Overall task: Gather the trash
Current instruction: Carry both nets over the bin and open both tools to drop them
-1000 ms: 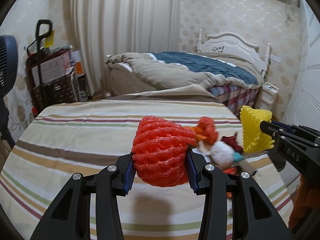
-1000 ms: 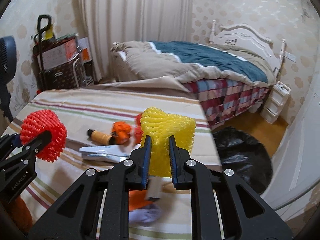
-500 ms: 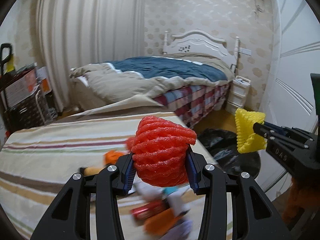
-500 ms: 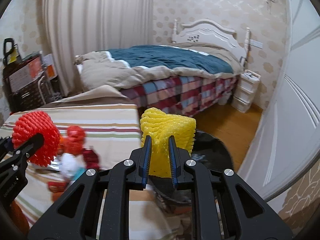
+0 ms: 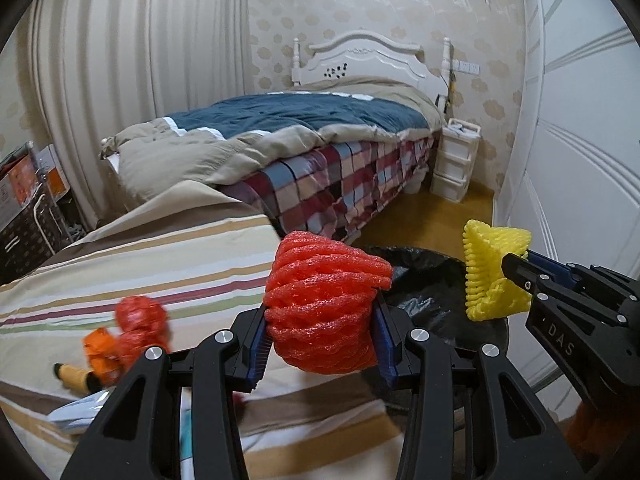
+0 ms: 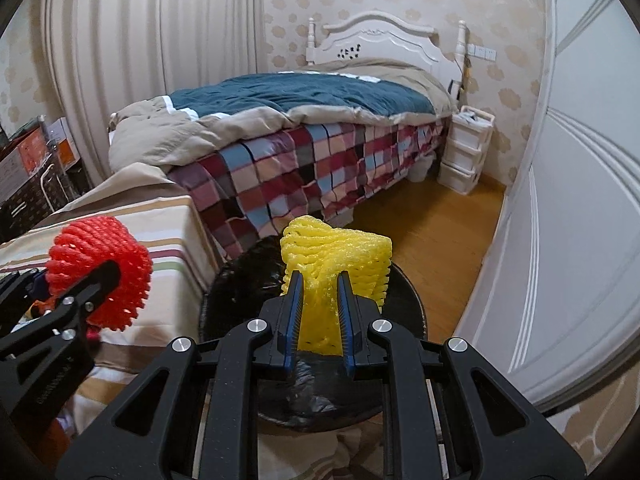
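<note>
Our right claw (image 6: 319,316) pinched the yellow foam net (image 6: 334,268) narrowly over the black bin bag (image 6: 240,284), while our left claw (image 5: 320,342) squeezed the red foam net (image 5: 324,304) at the striped table's (image 5: 160,256) edge. We judged that opening the left there could drop the light red net short of the bag.

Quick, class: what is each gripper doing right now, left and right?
Left gripper: shut on the red foam net.
Right gripper: shut on the yellow foam net.
</note>
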`<action>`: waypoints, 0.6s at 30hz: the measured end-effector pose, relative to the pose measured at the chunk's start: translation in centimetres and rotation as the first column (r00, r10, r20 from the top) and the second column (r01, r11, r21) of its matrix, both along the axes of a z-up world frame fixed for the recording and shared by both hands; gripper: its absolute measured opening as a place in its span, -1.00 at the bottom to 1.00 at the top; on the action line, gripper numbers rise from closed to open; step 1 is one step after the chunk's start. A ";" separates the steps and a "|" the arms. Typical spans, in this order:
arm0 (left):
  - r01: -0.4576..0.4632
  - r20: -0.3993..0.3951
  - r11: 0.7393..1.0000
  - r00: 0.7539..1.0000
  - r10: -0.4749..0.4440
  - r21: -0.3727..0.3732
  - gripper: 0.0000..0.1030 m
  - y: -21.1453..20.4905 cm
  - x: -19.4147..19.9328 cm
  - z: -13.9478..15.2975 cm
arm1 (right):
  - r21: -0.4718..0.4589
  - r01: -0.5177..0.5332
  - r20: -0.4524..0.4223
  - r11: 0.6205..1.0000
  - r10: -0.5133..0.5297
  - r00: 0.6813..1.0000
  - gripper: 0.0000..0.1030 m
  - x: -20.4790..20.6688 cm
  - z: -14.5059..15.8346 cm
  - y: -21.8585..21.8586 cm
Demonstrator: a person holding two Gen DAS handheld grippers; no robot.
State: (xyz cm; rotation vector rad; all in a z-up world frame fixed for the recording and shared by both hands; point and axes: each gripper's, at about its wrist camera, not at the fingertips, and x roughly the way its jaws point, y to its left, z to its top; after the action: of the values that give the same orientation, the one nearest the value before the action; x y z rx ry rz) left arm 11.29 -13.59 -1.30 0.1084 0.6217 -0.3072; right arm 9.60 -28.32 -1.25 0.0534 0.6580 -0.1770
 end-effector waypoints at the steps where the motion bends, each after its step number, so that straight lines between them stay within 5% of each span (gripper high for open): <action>1: 0.001 -0.006 1.000 1.000 -0.001 0.013 -0.16 -0.7 0.5 -0.4 | 0.002 0.003 -0.003 1.000 -0.003 1.000 -0.67 0.1 -0.2 -0.3; 12: 0.029 -0.031 0.997 0.999 -0.027 0.073 -0.13 -3.9 2.7 -2.1 | 0.036 0.015 -0.039 0.999 -0.014 0.999 -0.61 1.9 -2.5 -2.5; 18: 0.038 -0.031 0.996 0.999 -0.035 0.078 0.26 -4.6 2.8 -2.3 | 0.033 0.039 -0.039 0.999 -0.038 0.999 -0.34 2.3 -2.8 -3.1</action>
State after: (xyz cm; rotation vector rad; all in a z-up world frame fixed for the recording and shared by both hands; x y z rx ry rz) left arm 14.08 -18.22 -3.60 0.1915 0.6616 -0.3201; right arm 11.94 -31.43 -4.01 0.0955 0.6988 -0.2045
